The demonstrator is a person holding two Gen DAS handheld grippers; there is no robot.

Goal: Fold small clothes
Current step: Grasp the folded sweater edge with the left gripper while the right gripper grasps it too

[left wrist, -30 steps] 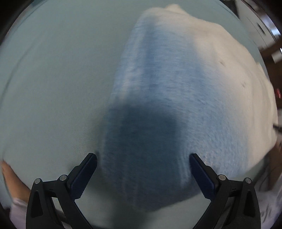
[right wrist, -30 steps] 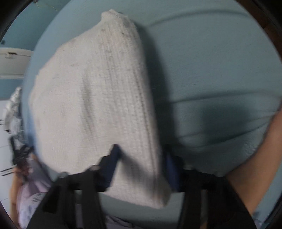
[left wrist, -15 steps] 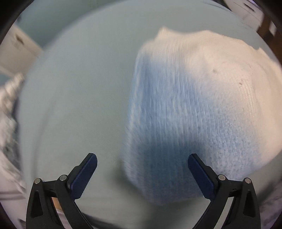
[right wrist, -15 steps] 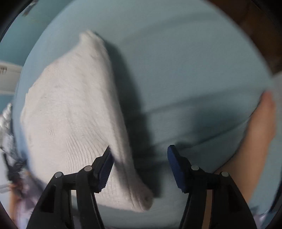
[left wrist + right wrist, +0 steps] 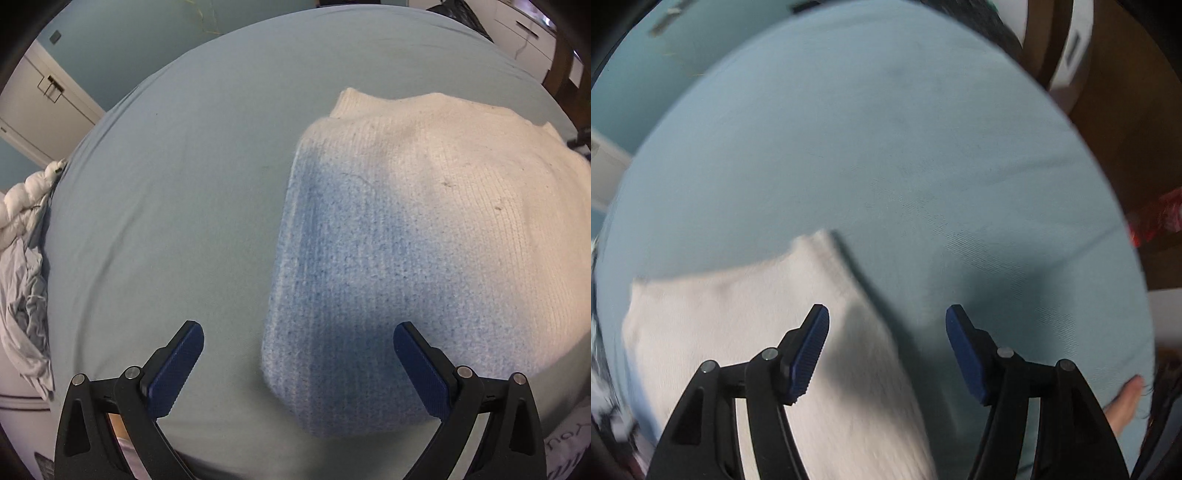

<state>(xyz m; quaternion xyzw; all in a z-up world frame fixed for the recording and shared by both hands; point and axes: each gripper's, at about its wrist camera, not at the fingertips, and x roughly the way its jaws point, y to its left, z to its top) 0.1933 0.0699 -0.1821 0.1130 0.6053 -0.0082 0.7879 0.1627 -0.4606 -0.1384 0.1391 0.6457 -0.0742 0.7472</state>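
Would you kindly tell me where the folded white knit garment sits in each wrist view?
Left wrist: white knit garment fills the right half, above the right finger.
Right wrist: lower left, running behind the left finger.
Shared landmark: the light blue bedsheet it lies on.

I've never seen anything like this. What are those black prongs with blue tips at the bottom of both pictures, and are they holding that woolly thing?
No robot here: a person holds a hand-held gripper in each hand, each carrying a wide-angle camera looking along its two fingers. One picture is from the left gripper, the other from the right gripper. Both look down at a bed with a pale blue sheet. On it lies a folded cream knitted sweater; its bluish part is only shadow. Nothing is held: both grippers are open and empty, and the right one's jaws have just been opening. More clothes are bunched at the bed's edge.
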